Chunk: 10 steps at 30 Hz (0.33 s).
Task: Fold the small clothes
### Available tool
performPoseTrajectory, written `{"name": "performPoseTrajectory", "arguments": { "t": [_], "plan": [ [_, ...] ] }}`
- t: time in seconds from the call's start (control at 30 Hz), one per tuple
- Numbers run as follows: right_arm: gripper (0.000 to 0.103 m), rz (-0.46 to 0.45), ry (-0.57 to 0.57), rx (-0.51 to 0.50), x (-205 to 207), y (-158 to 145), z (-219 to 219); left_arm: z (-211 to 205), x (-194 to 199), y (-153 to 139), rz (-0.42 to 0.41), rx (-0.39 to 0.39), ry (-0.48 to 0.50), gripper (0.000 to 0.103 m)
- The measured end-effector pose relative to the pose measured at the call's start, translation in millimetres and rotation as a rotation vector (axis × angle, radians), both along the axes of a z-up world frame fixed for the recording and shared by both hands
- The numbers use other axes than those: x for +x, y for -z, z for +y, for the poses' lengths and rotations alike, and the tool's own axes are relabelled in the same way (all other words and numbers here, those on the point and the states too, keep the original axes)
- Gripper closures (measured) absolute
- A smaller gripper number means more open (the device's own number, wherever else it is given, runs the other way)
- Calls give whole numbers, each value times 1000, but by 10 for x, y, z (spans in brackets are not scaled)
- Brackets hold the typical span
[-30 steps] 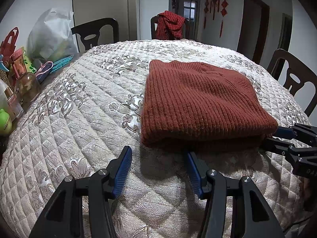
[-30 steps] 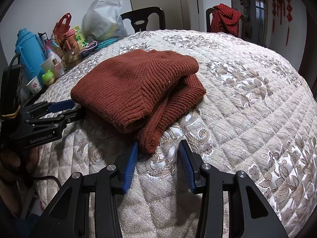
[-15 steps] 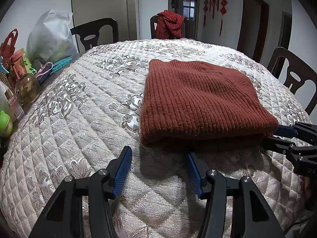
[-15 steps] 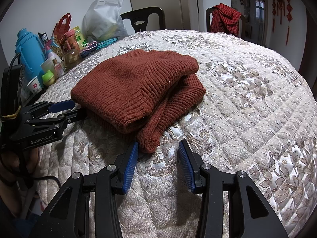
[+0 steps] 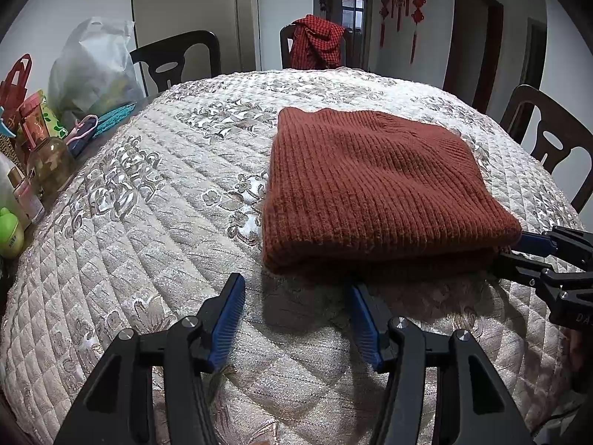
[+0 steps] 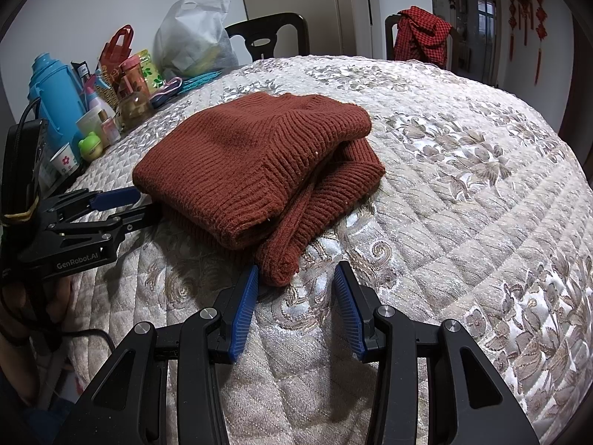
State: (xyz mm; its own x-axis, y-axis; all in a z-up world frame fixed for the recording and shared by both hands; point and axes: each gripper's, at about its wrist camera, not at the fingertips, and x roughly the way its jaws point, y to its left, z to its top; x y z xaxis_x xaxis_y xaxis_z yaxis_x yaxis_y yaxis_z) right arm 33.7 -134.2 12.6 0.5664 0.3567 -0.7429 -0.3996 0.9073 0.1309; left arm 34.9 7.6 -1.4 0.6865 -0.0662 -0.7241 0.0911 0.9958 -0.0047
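The left gripper [image 5: 294,285] hangs low over the quilt [image 5: 148,222], jaws wide and empty, fingertips just short of the near fold of the sweater [image 5: 370,193]. The right gripper [image 6: 296,274] is also spread wide with nothing between its jaws; the sweater's nearest corner lies just ahead of it, touching or almost touching its left blue pad [image 6: 244,304]. Ahead of both, the rust-red sweater lies folded flat on the quilt, its ribbed hems stacked on the side facing the right gripper. Far to the left of both grippers stand a blue flask [image 6: 55,92], bottles [image 6: 100,111] and a white bag [image 6: 194,37]. Beyond the sweater, a red checked cloth [image 5: 317,40] drapes over a chair [image 5: 285,42].
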Motion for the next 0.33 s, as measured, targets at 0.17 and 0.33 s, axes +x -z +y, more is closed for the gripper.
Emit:
{"name": "performPoseTrajectory", "arguments": {
  "t": [0.17,0.33],
  "plan": [
    [60,1,0,2,0,-1,-4,-28,13,-5,2,31,9,44],
    [60,0,0,1,2,2,-6,-11,28,4,6,17,11,44]
  ]
}}
